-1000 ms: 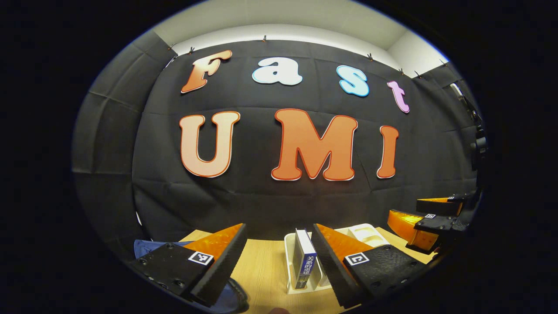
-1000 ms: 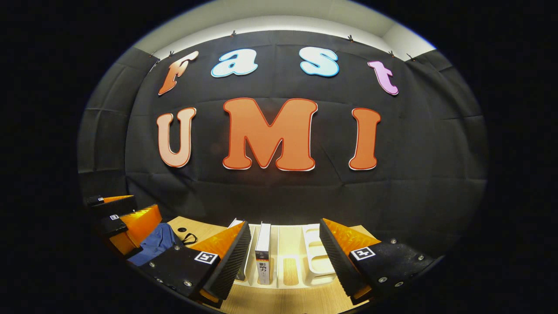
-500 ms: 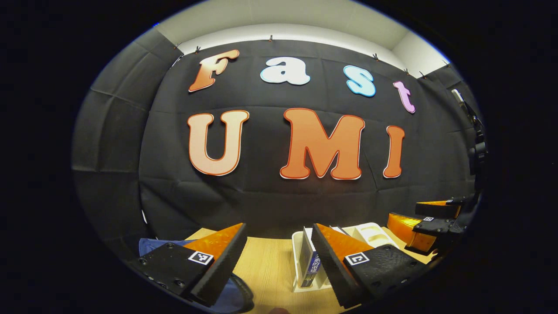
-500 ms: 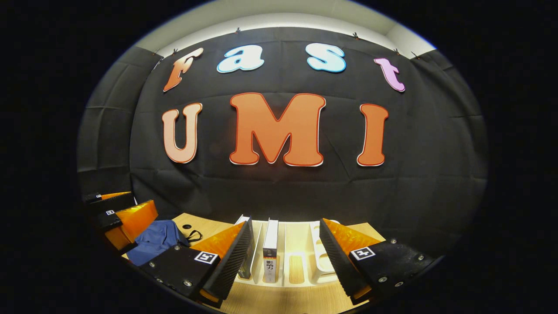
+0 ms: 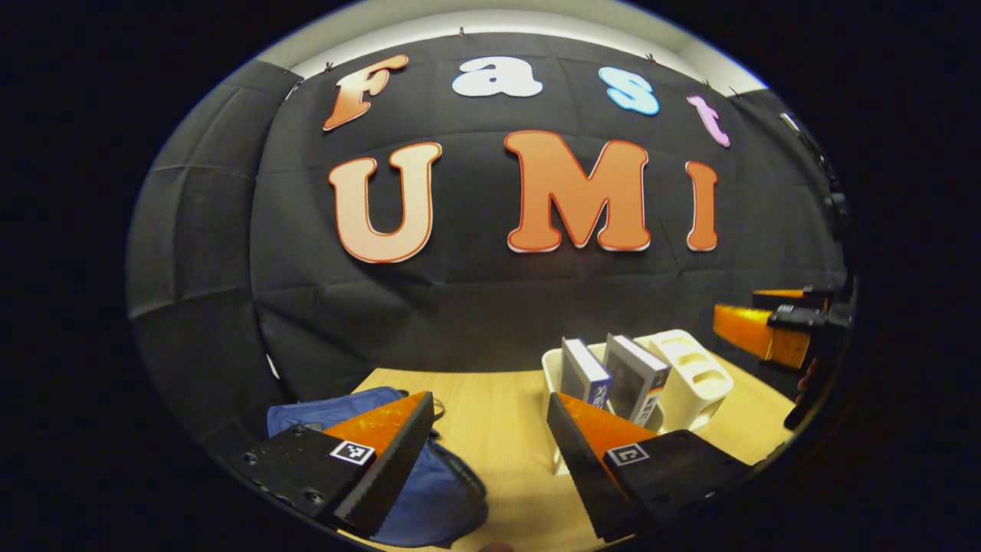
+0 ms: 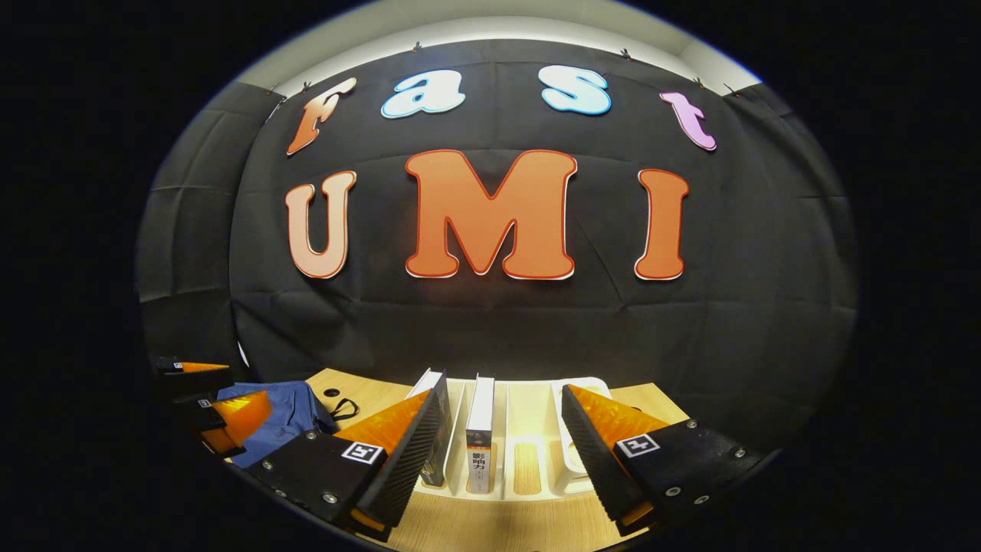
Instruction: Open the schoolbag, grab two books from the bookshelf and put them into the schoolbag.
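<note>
While two books are kept upright in the white bookshelf on the wooden table, with the blue schoolbag lying to its left, the left gripper and right gripper are both held parted and empty.

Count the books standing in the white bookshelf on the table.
2. The blue-spined book stands in the end slot nearest the schoolbag; the white-spined book stands in the next slot. The bookshelf's other slots look empty; none seems hidden.
</note>
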Motion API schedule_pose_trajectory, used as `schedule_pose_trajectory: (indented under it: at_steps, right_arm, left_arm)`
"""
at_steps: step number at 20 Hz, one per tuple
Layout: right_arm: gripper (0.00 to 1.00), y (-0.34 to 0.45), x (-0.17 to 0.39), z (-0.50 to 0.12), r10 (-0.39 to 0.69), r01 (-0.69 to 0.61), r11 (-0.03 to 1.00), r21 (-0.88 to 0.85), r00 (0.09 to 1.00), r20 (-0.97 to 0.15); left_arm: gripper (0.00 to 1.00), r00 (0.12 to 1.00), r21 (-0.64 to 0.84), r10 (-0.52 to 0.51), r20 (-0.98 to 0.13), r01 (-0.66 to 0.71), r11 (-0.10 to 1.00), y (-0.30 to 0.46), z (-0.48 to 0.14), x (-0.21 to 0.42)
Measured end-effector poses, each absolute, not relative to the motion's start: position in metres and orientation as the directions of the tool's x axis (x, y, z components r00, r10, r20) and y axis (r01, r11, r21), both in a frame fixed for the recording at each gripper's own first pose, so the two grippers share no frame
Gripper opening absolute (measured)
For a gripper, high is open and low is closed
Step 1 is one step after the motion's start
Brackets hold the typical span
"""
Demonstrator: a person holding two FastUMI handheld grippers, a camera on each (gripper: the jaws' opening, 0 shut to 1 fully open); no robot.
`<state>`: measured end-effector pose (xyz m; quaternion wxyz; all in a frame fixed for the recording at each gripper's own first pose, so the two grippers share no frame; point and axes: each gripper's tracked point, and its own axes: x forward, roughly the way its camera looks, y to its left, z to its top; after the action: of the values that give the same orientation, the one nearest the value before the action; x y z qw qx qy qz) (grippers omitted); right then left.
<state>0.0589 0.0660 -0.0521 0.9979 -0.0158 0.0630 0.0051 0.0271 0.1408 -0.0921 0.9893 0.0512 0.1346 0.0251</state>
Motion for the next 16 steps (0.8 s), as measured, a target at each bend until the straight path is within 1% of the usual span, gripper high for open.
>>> schedule_pose_trajectory:
  at_steps: [3,4,8,11,13,14,16]
  right_arm:
    - [0.94,0.060,0.061,-0.062,-0.001,-0.003,0.999,-0.032,0.990,-0.143]
    - [0.95,0.058,0.061,-0.065,-0.004,0.000,1.000,-0.032,0.989,-0.148]
    - [0.94,0.047,0.063,-0.075,-0.022,0.017,0.999,-0.032,0.986,-0.165]
    - [0.95,0.040,0.064,-0.080,-0.036,0.031,0.999,-0.035,0.984,-0.173]
    - [0.94,0.035,0.064,-0.084,-0.049,0.043,0.998,-0.041,0.983,-0.177]
    - [0.95,0.032,0.064,-0.085,-0.055,0.049,0.998,-0.041,0.982,-0.181]
    - [0.94,0.027,0.062,-0.089,-0.065,0.059,0.997,-0.039,0.980,-0.187]
  left_arm:
    - [0.93,0.935,0.213,0.096,-0.340,-0.023,0.977,0.158,-0.131,0.012]
    - [0.91,0.925,0.244,0.101,-0.367,-0.009,0.970,0.161,-0.145,0.007]
    - [0.90,0.870,0.364,0.137,-0.473,0.051,0.930,0.175,-0.198,-0.016]
    - [0.90,0.829,0.460,0.165,-0.534,0.121,0.880,0.179,-0.234,-0.035]
    - [0.90,0.781,0.525,0.196,-0.593,0.190,0.830,0.182,-0.257,-0.049]
    - [0.92,0.753,0.543,0.210,-0.623,0.224,0.809,0.182,-0.270,-0.057]
    - [0.92,0.727,0.573,0.227,-0.648,0.269,0.774,0.182,-0.289,-0.063]
